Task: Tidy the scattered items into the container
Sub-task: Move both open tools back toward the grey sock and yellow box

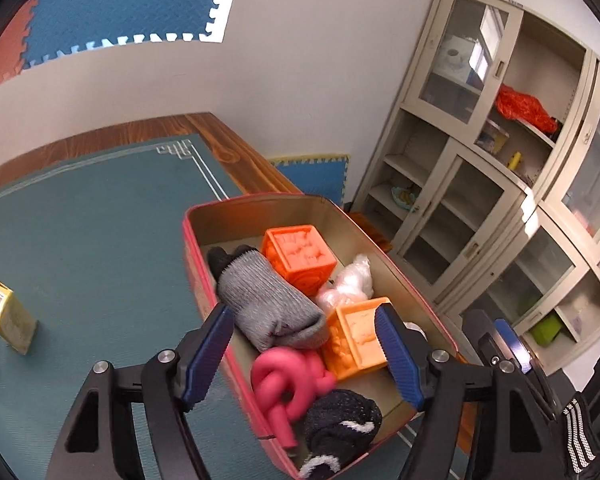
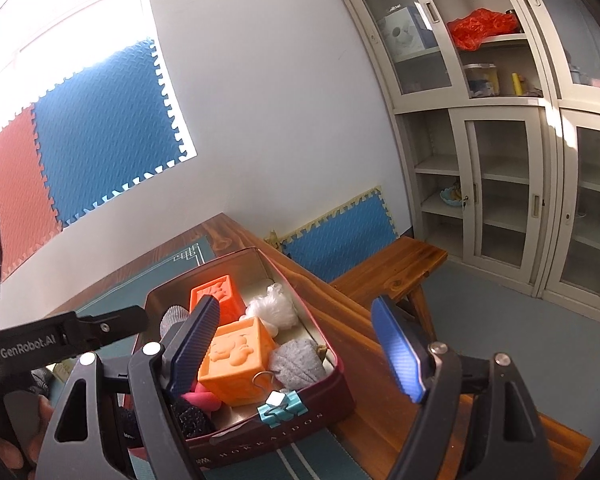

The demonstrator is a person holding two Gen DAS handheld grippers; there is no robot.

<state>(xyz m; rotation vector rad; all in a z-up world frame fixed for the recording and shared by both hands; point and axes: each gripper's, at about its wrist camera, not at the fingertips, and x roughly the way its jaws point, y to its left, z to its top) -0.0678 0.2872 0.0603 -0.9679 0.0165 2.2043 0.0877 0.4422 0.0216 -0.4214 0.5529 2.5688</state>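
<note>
A dark red tin (image 1: 191, 264) (image 2: 284, 432) stands on the green mat (image 1: 80, 248). It holds two orange embossed cubes (image 1: 298, 254) (image 2: 236, 364), a grey sock (image 1: 268, 304), a pink knotted toy (image 1: 288, 380), a black sock (image 1: 340, 420) and a white plastic wad (image 1: 348, 280) (image 2: 272, 308). A blue binder clip (image 2: 280, 402) sits on the tin's near rim. My left gripper (image 1: 304, 360) hovers open over the tin with nothing between its fingers. My right gripper (image 2: 296, 352) is open too, above the tin's near right corner. A yellow box (image 1: 6, 316) stands on the mat far left.
The wooden table (image 1: 236, 148) ends just right of the tin, with a wooden bench (image 2: 396, 268) beyond and below it. Beige glass-door cabinets (image 1: 492, 184) (image 2: 500, 160) line the right wall. Foam mats (image 2: 100, 136) lean on the wall and cover the window.
</note>
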